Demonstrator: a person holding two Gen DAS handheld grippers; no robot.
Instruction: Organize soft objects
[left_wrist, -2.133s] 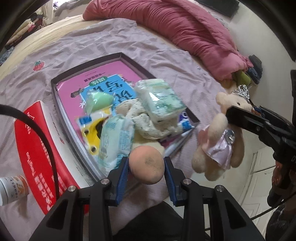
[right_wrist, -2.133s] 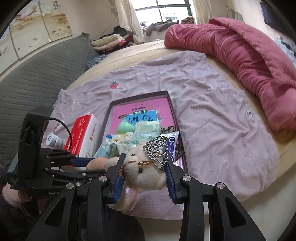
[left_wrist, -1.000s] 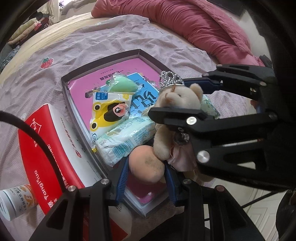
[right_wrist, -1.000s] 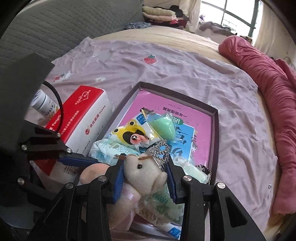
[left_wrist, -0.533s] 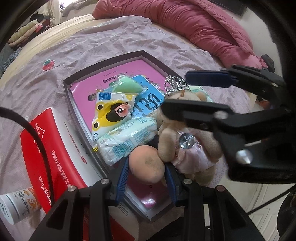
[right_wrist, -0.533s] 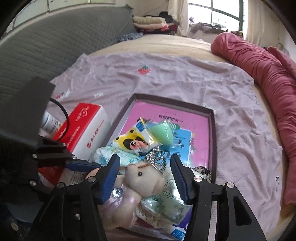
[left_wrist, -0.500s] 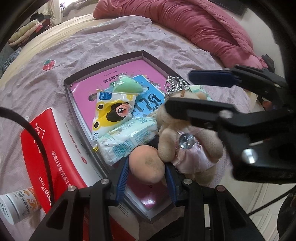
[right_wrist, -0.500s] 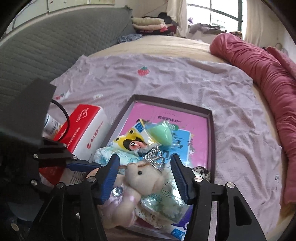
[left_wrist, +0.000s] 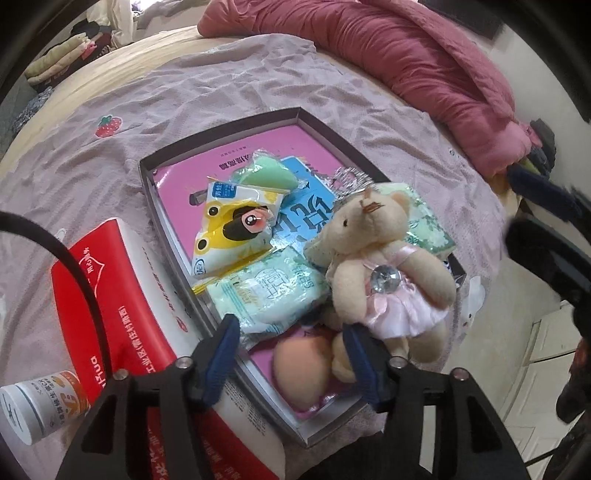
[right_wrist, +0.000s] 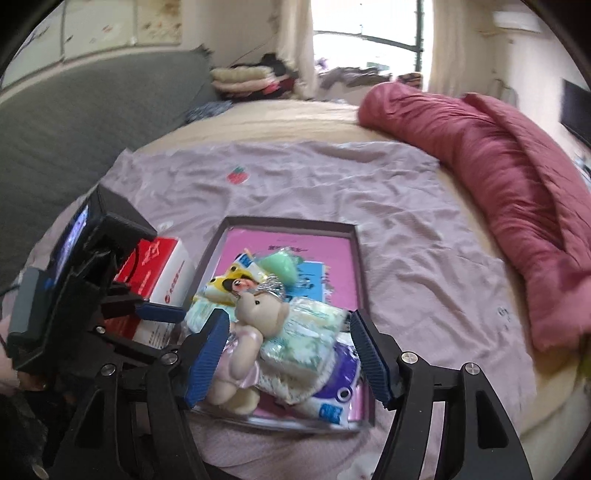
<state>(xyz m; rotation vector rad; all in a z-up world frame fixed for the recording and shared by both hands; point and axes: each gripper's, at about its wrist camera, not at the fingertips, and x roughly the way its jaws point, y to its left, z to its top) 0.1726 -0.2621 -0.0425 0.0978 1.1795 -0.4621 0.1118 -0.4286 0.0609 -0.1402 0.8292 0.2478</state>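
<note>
A peach-coloured sponge (left_wrist: 303, 363) lies in the near corner of the dark-rimmed tray (left_wrist: 221, 127). My left gripper (left_wrist: 291, 354) straddles it with its jaws opening, and its pads stand clear of the sponge. A cream teddy bear (left_wrist: 373, 266) in a pink dress and silver crown lies on the packs in the tray beside it. My right gripper (right_wrist: 288, 354) hovers over the bear (right_wrist: 255, 317), jaws opening wide, with nothing pressed between the pads. It shows blurred at the right edge of the left wrist view, right gripper (left_wrist: 532, 218).
The tray (right_wrist: 288, 221) holds a pink book, green tissue packs (left_wrist: 266, 291), a yellow cartoon packet (left_wrist: 236, 229) and a green sponge (left_wrist: 266, 175). A red tissue box (left_wrist: 110, 295) and a white bottle (left_wrist: 37, 406) lie left. A red duvet (right_wrist: 517, 192) lies along the far right.
Both grippers have opened. The sponge and the bear have dropped into the tray. The right gripper has pulled up and back to the right, away from the bear.
</note>
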